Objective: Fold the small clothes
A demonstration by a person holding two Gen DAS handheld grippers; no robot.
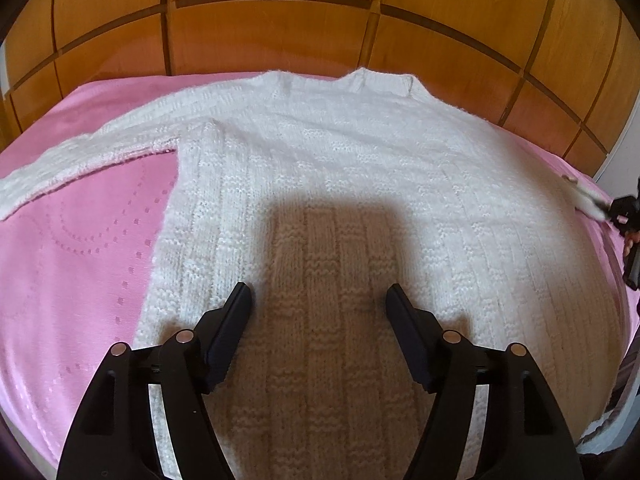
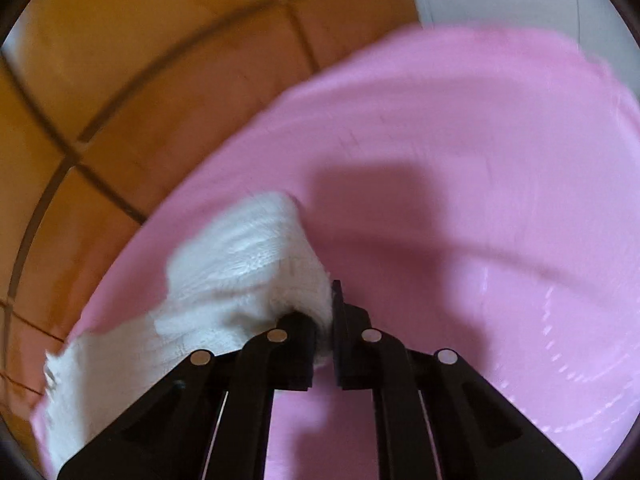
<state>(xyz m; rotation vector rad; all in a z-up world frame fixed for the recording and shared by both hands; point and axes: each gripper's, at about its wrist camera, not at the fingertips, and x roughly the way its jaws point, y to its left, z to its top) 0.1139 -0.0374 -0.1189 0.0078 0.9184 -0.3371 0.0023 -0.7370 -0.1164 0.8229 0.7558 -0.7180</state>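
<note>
A: What is seen from the left wrist?

B: A white knitted sweater is laid flat on a pink bedspread, with its neckline towards a wooden headboard. One sleeve is stretched out to the left. The left tool is held above the lower part of the sweater with its jaws well apart; nothing is gripped between them, and a shadow is cast on the knit below. At the far right edge, the right tool is glimpsed with a bit of white knit at its tip.

A: And from the right wrist?

B: The view is blurred. The right tool is seen with its jaws closed together, and the end of the sweater's other sleeve is pinched between them. The sleeve is trailed off to the lower left over the pink bedspread, with the headboard behind.

A: Can any brand, label or writing be read?

B: None can be made out in either view; only a dotted pattern is seen pressed into the bedspread.
</note>
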